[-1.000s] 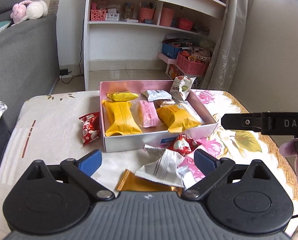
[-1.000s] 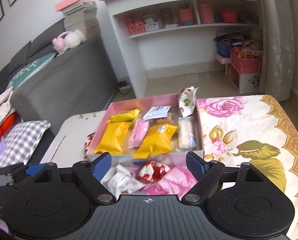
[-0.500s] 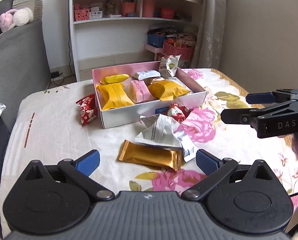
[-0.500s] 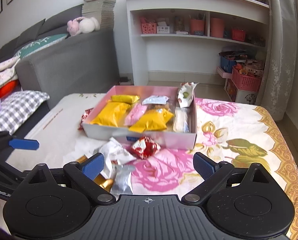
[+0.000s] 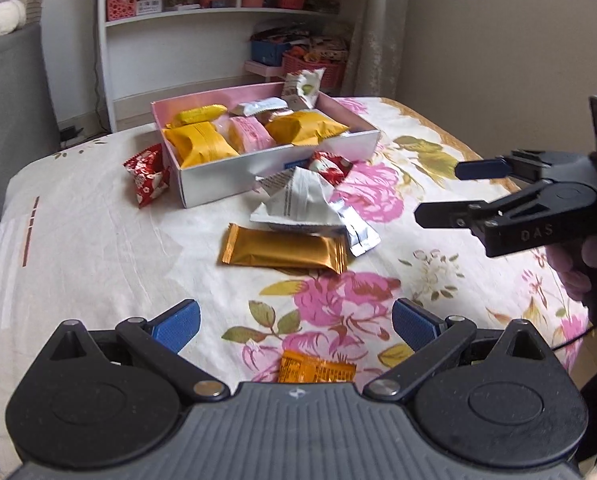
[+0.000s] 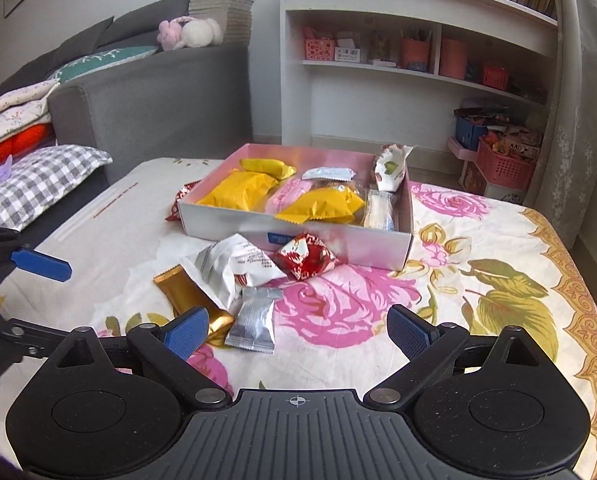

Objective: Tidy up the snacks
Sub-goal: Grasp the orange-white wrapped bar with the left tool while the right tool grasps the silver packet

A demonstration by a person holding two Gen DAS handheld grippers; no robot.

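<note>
- The left gripper (image 5: 294,322) is held above the flowered tablecloth (image 5: 98,248) with its jaws released and nothing between them.
- The right gripper (image 6: 298,330) is likewise spread wide and empty.
- A pink box (image 6: 298,236) is seen near the table's far end, holding yellow, pink and white packets.
- Just in front of the box, a red packet (image 6: 306,256), a crumpled white packet (image 6: 234,264), a gold bar (image 5: 282,249) and a silver sachet (image 6: 254,322) are clustered.
- Another red packet (image 5: 146,174) lies just beside the box's left wall.
- An orange packet (image 5: 316,367), partly hidden and possibly printed, lies nearest the left gripper.
</note>
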